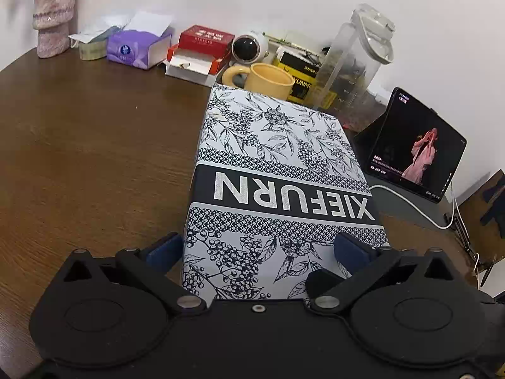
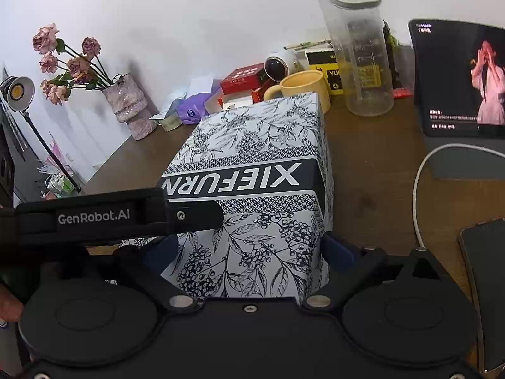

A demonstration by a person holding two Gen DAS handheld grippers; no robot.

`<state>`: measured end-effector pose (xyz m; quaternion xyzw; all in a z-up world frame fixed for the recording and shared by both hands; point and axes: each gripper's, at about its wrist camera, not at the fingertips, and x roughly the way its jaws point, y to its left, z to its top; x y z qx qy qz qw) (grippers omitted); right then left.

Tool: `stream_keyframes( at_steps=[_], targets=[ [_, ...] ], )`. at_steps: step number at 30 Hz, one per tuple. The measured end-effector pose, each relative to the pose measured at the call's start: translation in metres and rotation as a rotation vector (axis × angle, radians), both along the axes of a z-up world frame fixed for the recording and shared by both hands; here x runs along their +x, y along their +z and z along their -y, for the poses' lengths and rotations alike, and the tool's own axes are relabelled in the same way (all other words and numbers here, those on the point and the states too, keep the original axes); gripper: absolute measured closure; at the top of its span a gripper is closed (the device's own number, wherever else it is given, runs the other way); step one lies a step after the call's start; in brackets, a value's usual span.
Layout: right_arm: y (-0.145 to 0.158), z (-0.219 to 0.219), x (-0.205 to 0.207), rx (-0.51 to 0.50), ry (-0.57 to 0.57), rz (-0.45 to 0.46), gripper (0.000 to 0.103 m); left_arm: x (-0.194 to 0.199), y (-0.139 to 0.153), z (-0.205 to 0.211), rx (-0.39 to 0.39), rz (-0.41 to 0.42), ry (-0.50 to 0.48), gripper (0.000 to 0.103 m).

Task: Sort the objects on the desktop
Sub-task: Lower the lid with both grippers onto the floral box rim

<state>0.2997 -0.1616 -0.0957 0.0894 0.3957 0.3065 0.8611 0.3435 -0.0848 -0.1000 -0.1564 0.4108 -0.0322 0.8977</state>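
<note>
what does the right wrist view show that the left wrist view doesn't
Only the right wrist view shows the dried roses in full, a lamp at the left edge, a dark phone lying flat at the right, and the left gripper's strap crossing the frame.

Only the left wrist view shows the open red and white box unblocked.

Both show the patterned XIEFURN box between wide jaws, the yellow mug, clear bottle, purple tissue pack, pink vase and tablet.

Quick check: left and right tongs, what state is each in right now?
Left tongs: astride the patterned box, close to its sides; grip cannot be told.
Right tongs: astride the same box, close to its sides; grip cannot be told.
</note>
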Motion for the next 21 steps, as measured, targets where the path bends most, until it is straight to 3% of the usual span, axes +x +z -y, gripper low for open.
stream_keyframes(
  at_steps=[21],
  targets=[
    [-0.021,-0.001,0.034,-0.022,0.008,-0.097,0.008,0.023,-0.010,0.004,0.036,-0.071,-0.063,0.000]
  ],
)
